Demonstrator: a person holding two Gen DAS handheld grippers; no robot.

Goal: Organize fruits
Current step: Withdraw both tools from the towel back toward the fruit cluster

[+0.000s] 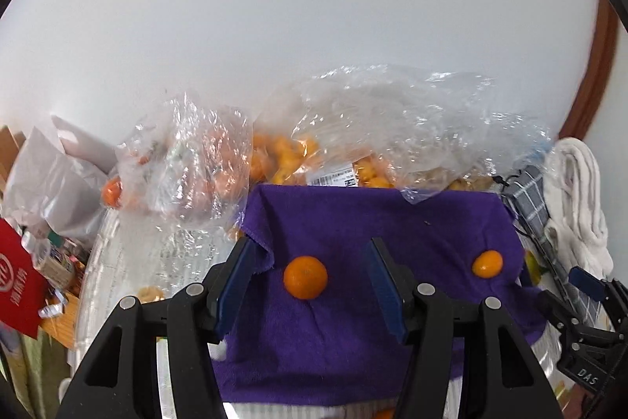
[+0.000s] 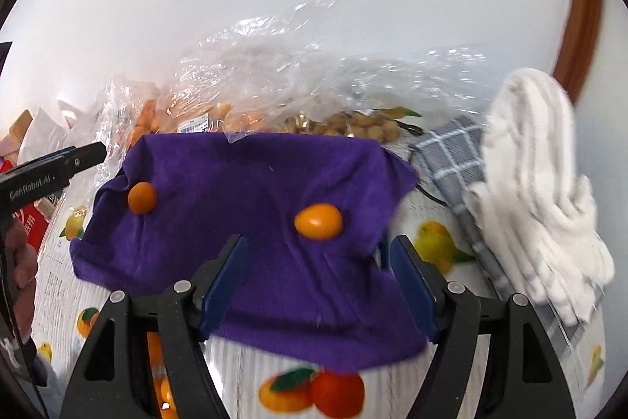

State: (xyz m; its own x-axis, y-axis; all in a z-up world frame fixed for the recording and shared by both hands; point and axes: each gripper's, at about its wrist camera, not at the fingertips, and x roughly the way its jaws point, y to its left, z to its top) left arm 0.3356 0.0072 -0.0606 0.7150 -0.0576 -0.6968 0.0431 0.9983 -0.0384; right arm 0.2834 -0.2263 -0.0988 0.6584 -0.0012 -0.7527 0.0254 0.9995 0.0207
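Where the fruit-printed tablecloth (image 2: 431, 242) shows its ribbed, glossy surface, a purple terry cloth (image 1: 353, 321) lies spread over it, soft and napped, one far corner folded over near the table's far left edge. Two small fruits rest on the cloth well apart: a round, dimpled mandarin (image 1: 305, 277) toward the cloth's left side and a smoother, oval kumquat (image 2: 318, 221) toward its right. The left gripper (image 1: 310, 285), black with blue pads, stands released above the mandarin, its fingers apart and touching nothing. The right gripper (image 2: 318, 281) likewise hangs released, its pads clear of the kumquat, which lies just beyond them. Along the table's far edge slump crinkled clear plastic bags (image 1: 392, 128) holding heaps of orange fruit, and one holds pale tan round fruits (image 2: 353, 128). At the right edge lie a grey checked cloth (image 2: 451, 156) and a bunched white towel (image 2: 537, 191).
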